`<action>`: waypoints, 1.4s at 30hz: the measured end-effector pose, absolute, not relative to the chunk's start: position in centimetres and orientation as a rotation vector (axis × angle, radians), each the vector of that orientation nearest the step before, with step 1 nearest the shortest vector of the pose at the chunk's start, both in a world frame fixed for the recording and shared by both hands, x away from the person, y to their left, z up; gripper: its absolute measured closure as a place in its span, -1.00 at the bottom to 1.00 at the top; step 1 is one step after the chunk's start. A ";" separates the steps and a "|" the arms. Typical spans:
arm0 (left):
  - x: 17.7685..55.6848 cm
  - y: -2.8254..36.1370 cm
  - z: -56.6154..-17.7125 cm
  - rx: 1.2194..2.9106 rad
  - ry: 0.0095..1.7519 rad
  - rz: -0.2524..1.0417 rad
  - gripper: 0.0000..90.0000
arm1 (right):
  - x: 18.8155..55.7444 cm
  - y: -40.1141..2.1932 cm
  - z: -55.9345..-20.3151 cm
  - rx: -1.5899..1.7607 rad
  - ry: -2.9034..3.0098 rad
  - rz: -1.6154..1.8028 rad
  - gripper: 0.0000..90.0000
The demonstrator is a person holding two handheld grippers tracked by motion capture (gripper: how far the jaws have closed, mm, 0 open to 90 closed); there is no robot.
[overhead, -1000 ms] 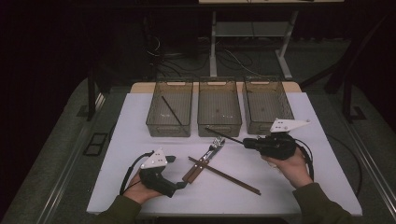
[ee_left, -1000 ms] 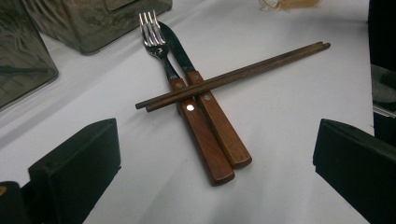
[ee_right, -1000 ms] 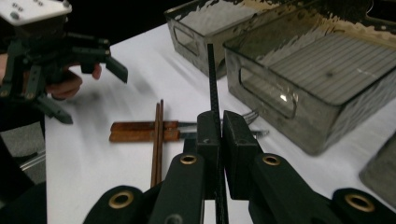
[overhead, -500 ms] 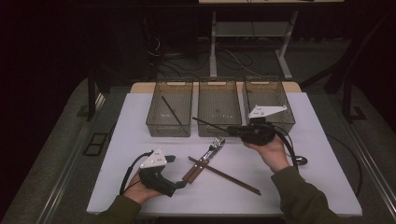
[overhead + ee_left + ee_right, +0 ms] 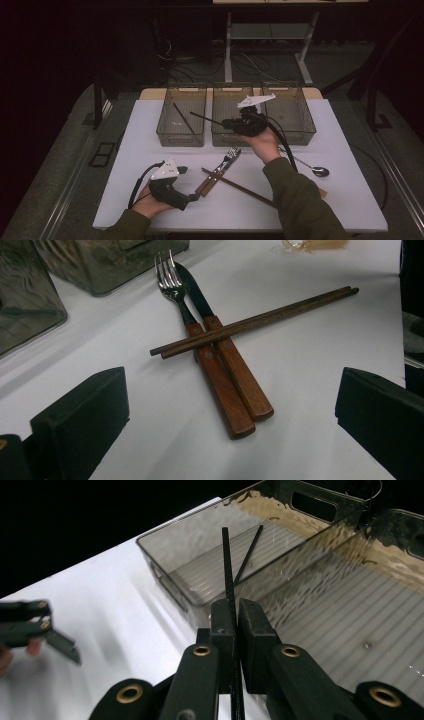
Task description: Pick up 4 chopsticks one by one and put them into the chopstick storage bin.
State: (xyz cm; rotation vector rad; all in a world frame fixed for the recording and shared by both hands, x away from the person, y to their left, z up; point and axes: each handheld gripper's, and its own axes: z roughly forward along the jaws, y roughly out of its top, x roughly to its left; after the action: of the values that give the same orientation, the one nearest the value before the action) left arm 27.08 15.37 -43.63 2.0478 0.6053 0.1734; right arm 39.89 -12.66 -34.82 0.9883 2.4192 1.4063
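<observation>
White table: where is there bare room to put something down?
The white table is bare along its left side, beside the left bin, and at its far right. The middle is crowded: fork, knife, brown chopsticks and spoon.

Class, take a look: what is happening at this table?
A person sorts cutlery into three clear bins. The right hand-held gripper is shut on a black chopstick, carrying it toward the left bin, where another black chopstick already lies. The left hand-held gripper rests open near the fork, knife and brown chopsticks.
</observation>
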 end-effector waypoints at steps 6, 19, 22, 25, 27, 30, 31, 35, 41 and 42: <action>27.1 15.4 -43.7 2.052 0.610 0.179 -1.00 | 41.9 -10.3 -35.0 1.007 2.409 1.376 0.91; 27.2 15.4 -43.7 2.053 0.615 0.180 -1.00 | 46.0 -5.2 -35.4 1.057 2.416 1.253 0.91; 27.2 15.4 -43.7 2.052 0.612 0.180 -1.00 | 46.9 -4.0 -35.6 1.069 2.419 1.217 0.91; 27.2 15.4 -43.7 2.047 0.611 0.177 -1.00 | 47.7 -2.8 -35.9 1.079 2.421 1.185 0.91; 27.2 15.5 -43.6 2.049 0.605 0.180 -1.00 | 48.1 -2.0 -36.1 1.085 2.426 1.173 0.91; 27.2 15.5 -43.6 2.048 0.604 0.176 -1.00 | 48.7 -0.9 -36.6 1.099 2.435 1.138 0.91; 27.2 15.5 -43.6 2.046 0.606 0.174 -1.00 | 48.9 -0.6 -36.7 1.101 2.437 1.133 0.91; 27.2 15.6 -43.5 2.044 0.605 0.172 -1.00 | 49.5 0.6 -37.3 1.114 2.444 1.107 0.91; 27.1 15.4 -43.5 2.037 0.601 0.169 -1.00 | 50.1 1.8 -38.5 1.160 2.441 1.055 0.90; 27.1 15.4 -43.5 2.037 0.600 0.167 -1.00 | 50.1 2.0 -38.5 1.167 2.444 1.045 0.90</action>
State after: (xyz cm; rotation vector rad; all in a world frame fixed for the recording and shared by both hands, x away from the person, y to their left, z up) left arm 27.12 15.45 -43.53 2.0365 0.6001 0.1672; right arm 50.06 2.01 -38.54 1.1671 2.4438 1.0454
